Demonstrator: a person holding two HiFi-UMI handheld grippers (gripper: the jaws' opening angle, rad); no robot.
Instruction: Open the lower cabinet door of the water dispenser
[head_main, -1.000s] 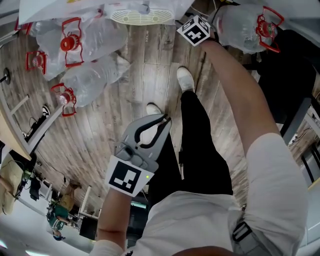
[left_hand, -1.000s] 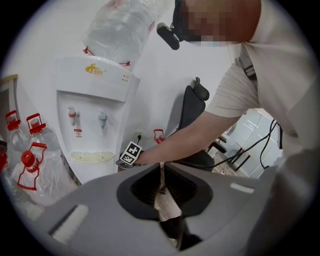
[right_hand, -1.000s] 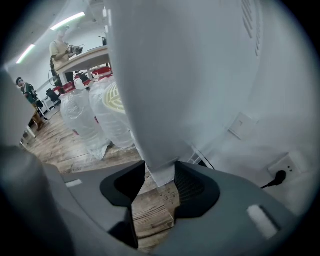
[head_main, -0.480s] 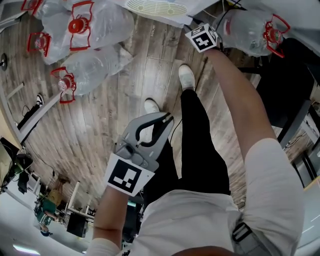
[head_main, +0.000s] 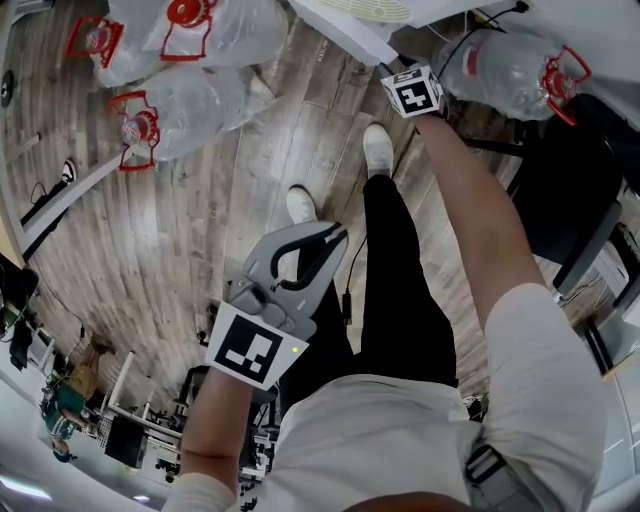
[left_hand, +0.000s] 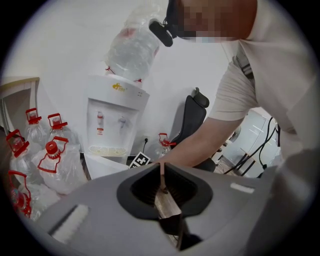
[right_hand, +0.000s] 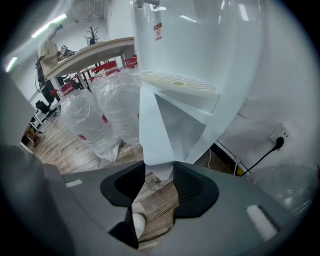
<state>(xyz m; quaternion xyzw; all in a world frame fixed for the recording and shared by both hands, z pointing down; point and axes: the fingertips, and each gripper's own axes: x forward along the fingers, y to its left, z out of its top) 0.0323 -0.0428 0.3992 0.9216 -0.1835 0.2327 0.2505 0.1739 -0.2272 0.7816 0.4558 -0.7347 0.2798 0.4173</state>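
The white water dispenser (right_hand: 200, 45) stands against the wall, with a drip grille (right_hand: 179, 82) above its lower cabinet. The lower cabinet door (right_hand: 156, 125) stands swung out at an angle, and the dark cabinet inside shows behind it. My right gripper (right_hand: 160, 172) is shut on the door's bottom edge. In the head view its marker cube (head_main: 413, 92) sits just below the white door (head_main: 338, 26). My left gripper (head_main: 336, 237) hangs shut and empty over the person's legs, away from the dispenser (left_hand: 116, 120); its jaws (left_hand: 161, 174) meet with nothing between them.
Several bagged water bottles with red caps (head_main: 165, 95) lie on the wooden floor left of the dispenser. Another bottle (head_main: 515, 65) lies at the right by a black chair (head_main: 570, 180). A cable runs to a wall socket (right_hand: 280, 137). The person's white shoes (head_main: 377, 148) stand close to the door.
The door has swung further out with my right gripper on it, and the marker cube has come nearer the person. The left gripper has hardly moved.
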